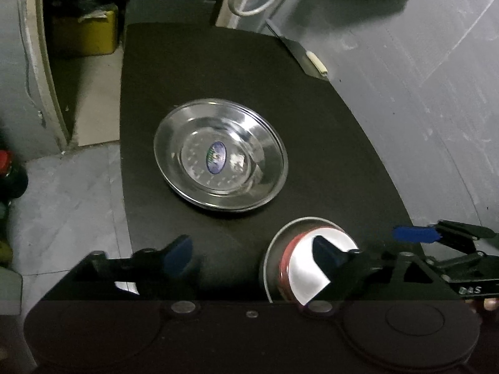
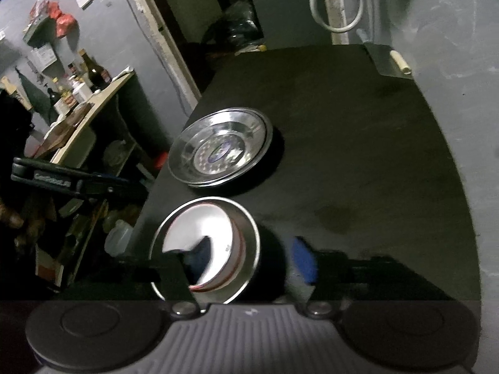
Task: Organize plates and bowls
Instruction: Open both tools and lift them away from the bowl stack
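A stack of shiny steel plates (image 1: 220, 159) with a blue sticker sits on the black table (image 1: 327, 143); it also shows in the right wrist view (image 2: 220, 146). A steel bowl (image 1: 308, 268) with a red band inside stands nearer on the table, also seen in the right wrist view (image 2: 205, 246). My left gripper (image 1: 252, 252) is open, the bowl by its right finger. My right gripper (image 2: 246, 261) is open and straddles the bowl's right wall, left finger inside the bowl, right finger outside. The right gripper's blue pads (image 1: 414, 233) show at the right of the left wrist view.
A grey wall (image 1: 421, 78) borders the table on the right. A cleaver (image 2: 386, 59) lies at the far right corner. A white cable (image 2: 336, 3) hangs behind. A shelf with bottles (image 2: 81, 87) stands left. The table's left edge drops to the floor (image 1: 68, 202).
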